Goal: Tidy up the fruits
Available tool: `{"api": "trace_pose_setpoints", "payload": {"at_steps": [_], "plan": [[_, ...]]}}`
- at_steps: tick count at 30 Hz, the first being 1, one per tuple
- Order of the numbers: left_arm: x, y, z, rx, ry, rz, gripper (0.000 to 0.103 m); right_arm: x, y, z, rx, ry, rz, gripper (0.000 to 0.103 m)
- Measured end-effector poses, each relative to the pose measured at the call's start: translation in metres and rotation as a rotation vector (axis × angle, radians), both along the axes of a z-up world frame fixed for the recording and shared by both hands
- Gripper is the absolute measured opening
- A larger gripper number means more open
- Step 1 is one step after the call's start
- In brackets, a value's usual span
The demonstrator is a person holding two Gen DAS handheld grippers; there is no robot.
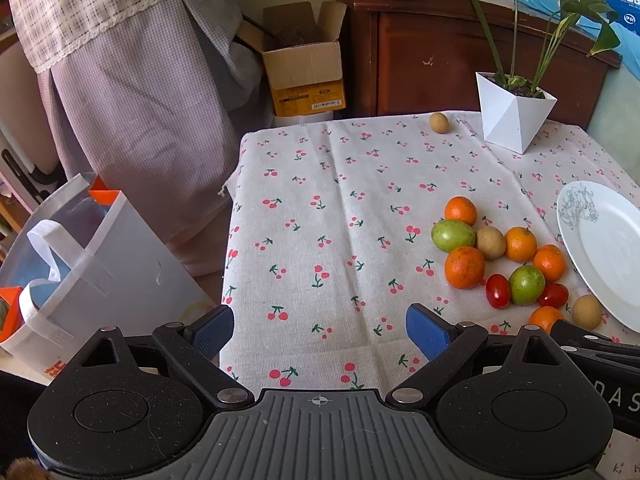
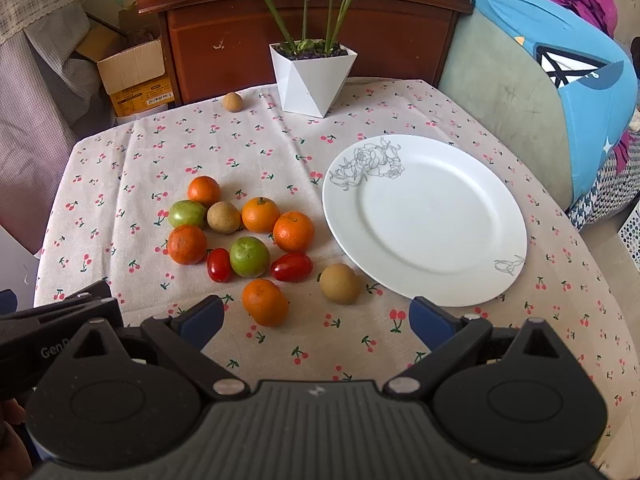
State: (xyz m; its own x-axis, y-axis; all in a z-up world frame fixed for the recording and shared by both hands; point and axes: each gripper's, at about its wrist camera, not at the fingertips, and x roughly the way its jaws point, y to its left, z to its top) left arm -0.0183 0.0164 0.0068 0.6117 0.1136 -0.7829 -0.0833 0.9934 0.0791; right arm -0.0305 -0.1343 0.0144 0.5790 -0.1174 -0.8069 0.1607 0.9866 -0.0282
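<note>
A heap of fruit lies on the cherry-print tablecloth [image 2: 280, 152]: several oranges [image 2: 293, 231], two green fruits [image 2: 249, 257], two red tomatoes [image 2: 291, 267] and brown round fruits [image 2: 340, 283]. One more brown fruit [image 2: 232, 102] sits alone near the far edge. An empty white plate [image 2: 424, 216] lies to the right of the heap. My right gripper [image 2: 318, 322] is open just in front of the nearest orange [image 2: 265, 302], holding nothing. My left gripper [image 1: 320, 332] is open over bare cloth, left of the fruit heap [image 1: 464, 267] and the plate [image 1: 604, 248].
A white pot with a green plant [image 2: 312, 76] stands at the table's far edge. Behind it is a dark wooden cabinet [image 2: 304, 28]. A cardboard box [image 1: 304, 68] and a white bag [image 1: 104, 276] stand on the floor to the left. A blue-covered seat [image 2: 540, 92] borders the right.
</note>
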Motion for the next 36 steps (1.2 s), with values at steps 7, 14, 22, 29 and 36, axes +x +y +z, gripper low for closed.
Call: {"api": "trace_pose_setpoints", "payload": {"at_steps": [7,14,22,29,36], "plan": [[-0.002,-0.002,0.002,0.001,-0.009,-0.003,0.094,-0.001,-0.001,0.002,-0.005,-0.007,-0.005,0.099],[-0.003,-0.005,0.004,0.004,-0.019,-0.005,0.094,-0.003,-0.001,0.004,-0.019,-0.02,-0.009,0.099],[-0.004,-0.007,0.006,0.005,-0.03,-0.008,0.094,-0.005,-0.001,0.007,-0.03,-0.031,-0.015,0.099],[-0.003,-0.005,0.009,-0.012,-0.036,-0.019,0.094,-0.009,-0.005,0.008,-0.006,-0.051,0.007,0.099],[0.007,0.026,0.016,-0.072,-0.066,0.073,0.094,-0.028,-0.047,0.01,0.193,-0.166,0.006,0.098]]}}
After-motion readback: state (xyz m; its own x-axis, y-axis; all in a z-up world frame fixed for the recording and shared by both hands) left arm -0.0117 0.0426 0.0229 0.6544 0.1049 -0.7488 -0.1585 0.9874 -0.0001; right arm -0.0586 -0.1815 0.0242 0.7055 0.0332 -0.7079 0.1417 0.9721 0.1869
